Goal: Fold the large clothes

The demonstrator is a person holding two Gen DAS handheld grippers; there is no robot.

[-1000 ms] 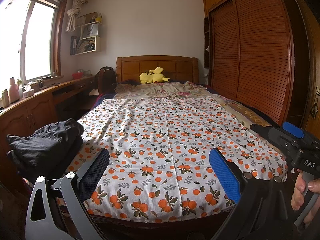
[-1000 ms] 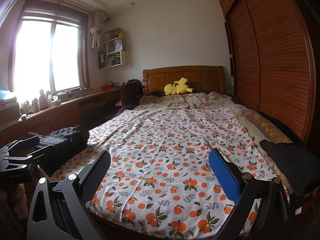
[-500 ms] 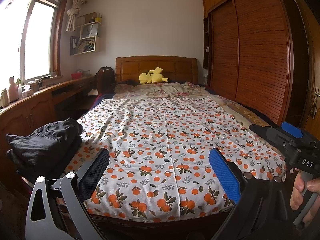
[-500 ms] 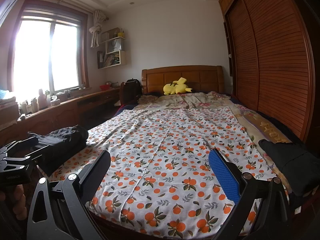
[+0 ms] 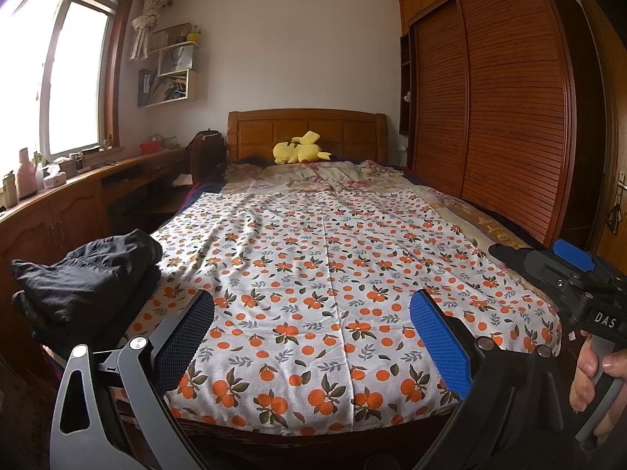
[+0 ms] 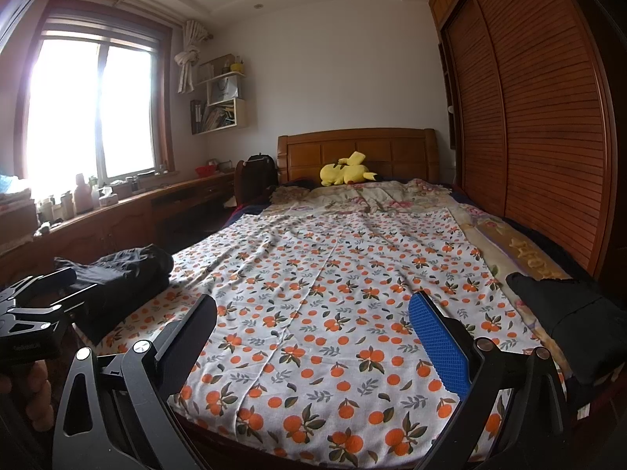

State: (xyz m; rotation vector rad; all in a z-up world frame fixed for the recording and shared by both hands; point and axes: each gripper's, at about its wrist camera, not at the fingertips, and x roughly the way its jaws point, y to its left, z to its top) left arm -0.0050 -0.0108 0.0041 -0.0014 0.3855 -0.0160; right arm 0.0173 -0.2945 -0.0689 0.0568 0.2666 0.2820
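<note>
A pile of black clothes (image 5: 90, 274) (image 6: 121, 282) lies folded at the near left corner of the bed. Another black garment (image 6: 568, 321) sits at the near right edge, seen only in the right wrist view. Both rest on a white sheet with orange-fruit print (image 5: 333, 266) (image 6: 341, 286). My left gripper (image 5: 311, 315) hovers open before the foot of the bed with nothing between its fingers. My right gripper (image 6: 313, 317) is open too, also empty. The right gripper's body (image 5: 568, 286) shows at the right of the left wrist view, held by a hand (image 5: 595, 376).
A wooden headboard (image 5: 305, 129) with a yellow plush toy (image 5: 299, 152) stands at the far end. Wooden sliding wardrobe doors (image 5: 501, 117) run along the right. A long desk (image 5: 78, 196) with bottles under a window (image 6: 90, 105) lines the left.
Both grippers have drifted back slightly from the bed and stay open. The clothes have not moved.
</note>
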